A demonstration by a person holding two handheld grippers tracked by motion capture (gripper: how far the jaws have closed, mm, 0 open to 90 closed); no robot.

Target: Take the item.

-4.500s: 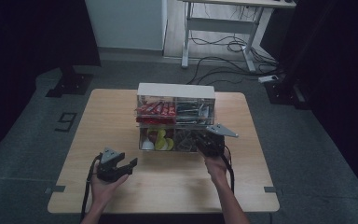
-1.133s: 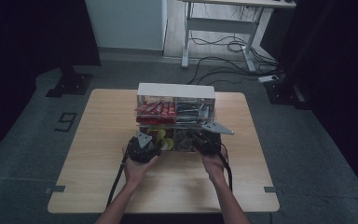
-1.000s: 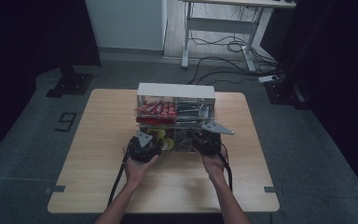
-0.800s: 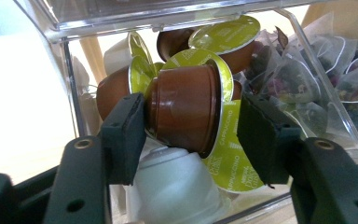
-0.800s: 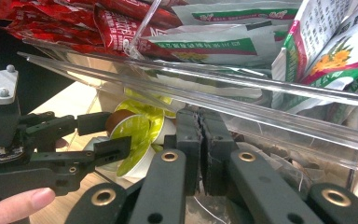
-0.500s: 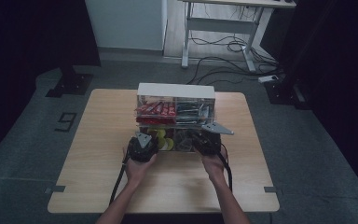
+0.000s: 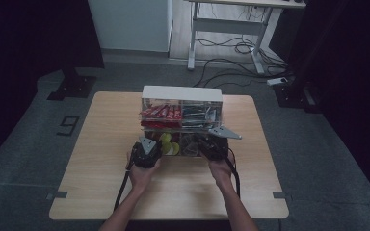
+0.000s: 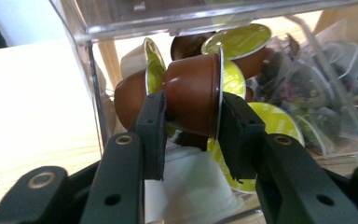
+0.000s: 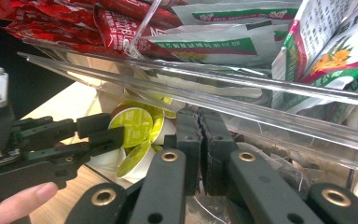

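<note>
Holding item one: a brown coffee capsule (image 8: 193, 93) with a lime-green foil lid, pinched across its body between the jaws of the left gripper (image 8: 191, 135), at the open front of the lower left compartment of a clear organiser box (image 7: 181, 94).

Item two: further capsules (image 8: 237, 42), brown and white with green lids, heaped loosely behind and beneath the held one, several touching it.

Item three: tea bags (image 8: 326, 70) in the lower right compartment, separated by a clear divider.

Item four: red sachets (image 9: 74, 21) and green-and-white packets (image 9: 242, 44) in the upper tier, above a clear shelf.

Item five: the right gripper (image 9: 200, 140), jaws pressed together with nothing seen between them, sitting at the front of the lower tier under the shelf edge, just beside the left gripper (image 9: 100, 133).

Item six: the wooden table (image 7: 101, 159); the box stands toward its far edge, centred, with both of the person's hands at the box's near face.

Risks, as judged from where I stand: the capsule is tapered and smooth, so a light pinch could let it slide out nose-first. Neighbouring capsules lean on it, so drawing it out may drag some over the compartment lip onto the table. The foil rim could catch the shelf edge above. Both grippers are crowded together and may knock each other.
</note>
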